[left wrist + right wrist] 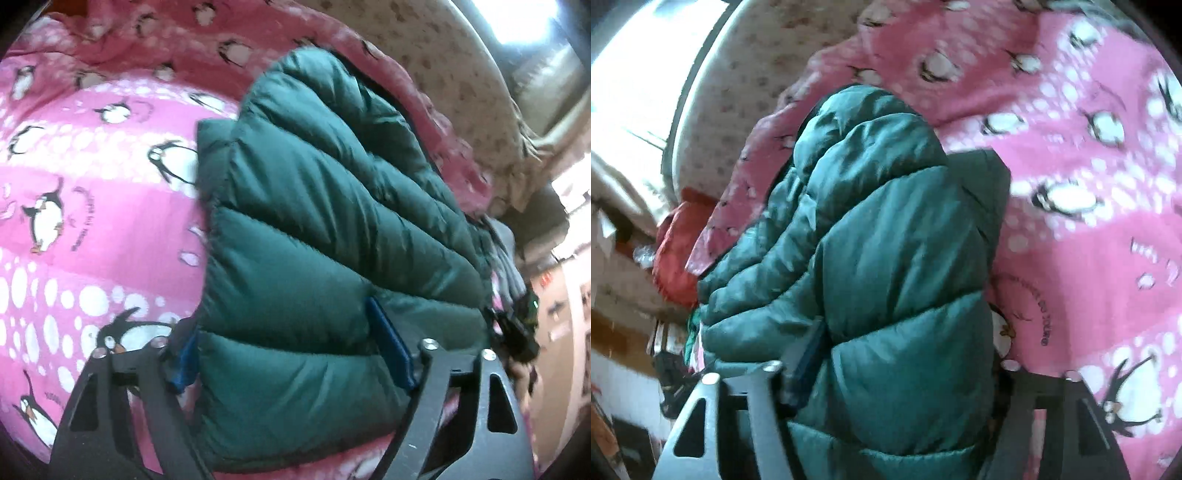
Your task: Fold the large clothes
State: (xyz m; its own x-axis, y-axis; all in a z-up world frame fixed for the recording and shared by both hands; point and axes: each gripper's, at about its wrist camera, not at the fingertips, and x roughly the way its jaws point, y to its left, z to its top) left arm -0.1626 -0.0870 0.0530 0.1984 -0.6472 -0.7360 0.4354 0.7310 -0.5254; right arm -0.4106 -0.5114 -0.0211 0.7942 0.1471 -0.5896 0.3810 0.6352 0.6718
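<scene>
A dark green quilted puffer jacket (325, 229) lies bunched on a pink penguin-print blanket (74, 192). My left gripper (288, 347) straddles the jacket's near edge, its blue-padded fingers (388, 339) pressed into the padding on both sides, shut on it. In the right wrist view the same jacket (886, 240) fills the centre. My right gripper (897, 354) is clamped on its near bulk, with one finger (809, 354) sunk into the fabric at the left and the other hidden behind the jacket at the right.
The pink blanket (1089, 184) covers the bed. A beige dotted sheet (461, 74) lies beyond it. A red-orange garment (679, 251) sits at the bed's edge. Room clutter and a bright window (628, 74) lie past the bed.
</scene>
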